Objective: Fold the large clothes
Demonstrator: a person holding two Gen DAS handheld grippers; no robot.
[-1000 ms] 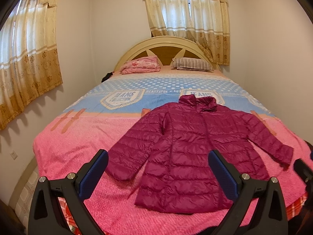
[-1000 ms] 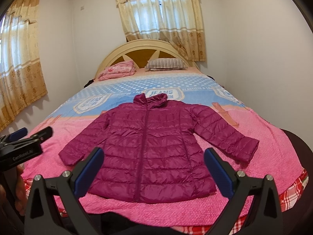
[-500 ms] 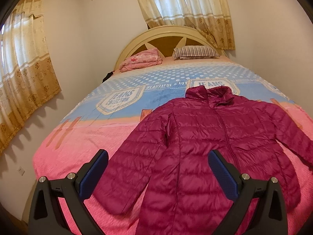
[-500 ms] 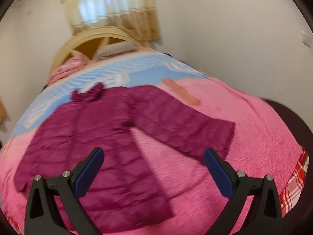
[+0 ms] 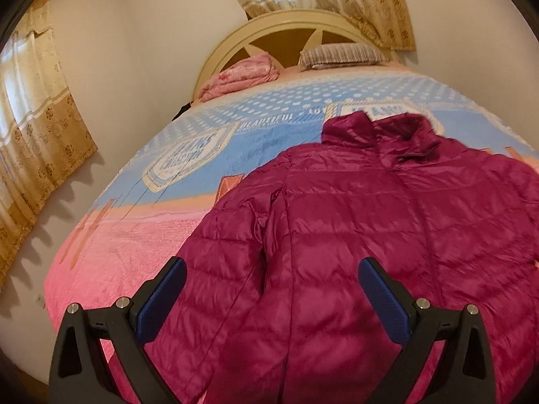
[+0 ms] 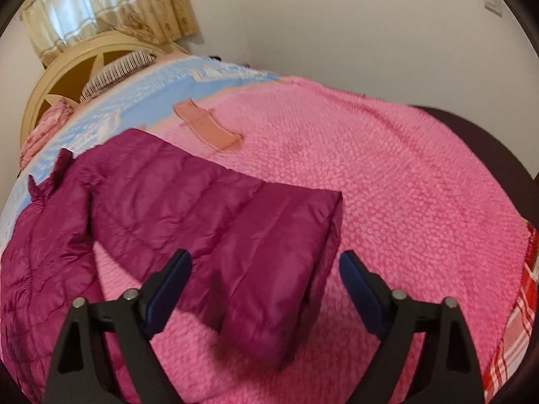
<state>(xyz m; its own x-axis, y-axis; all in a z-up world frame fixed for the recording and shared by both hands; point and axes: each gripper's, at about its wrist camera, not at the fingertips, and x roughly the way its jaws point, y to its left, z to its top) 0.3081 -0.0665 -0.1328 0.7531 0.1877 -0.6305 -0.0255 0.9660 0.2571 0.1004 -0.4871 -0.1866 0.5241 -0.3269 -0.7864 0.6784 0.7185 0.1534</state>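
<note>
Beyond the jacket and both released hand-held grippers, folded pink blanket and striped pillow.

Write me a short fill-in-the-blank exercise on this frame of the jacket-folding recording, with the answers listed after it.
1. The puffer jacket lying flat on the bed is dark ____ in colour.
2. The right gripper has its jaws either side of the jacket's ____, near the cuff.
3. Both the right gripper and the left gripper are ____, with nothing pinched.
4. A striped ____ rests against the headboard.

Answers: magenta; sleeve; open; pillow
</note>
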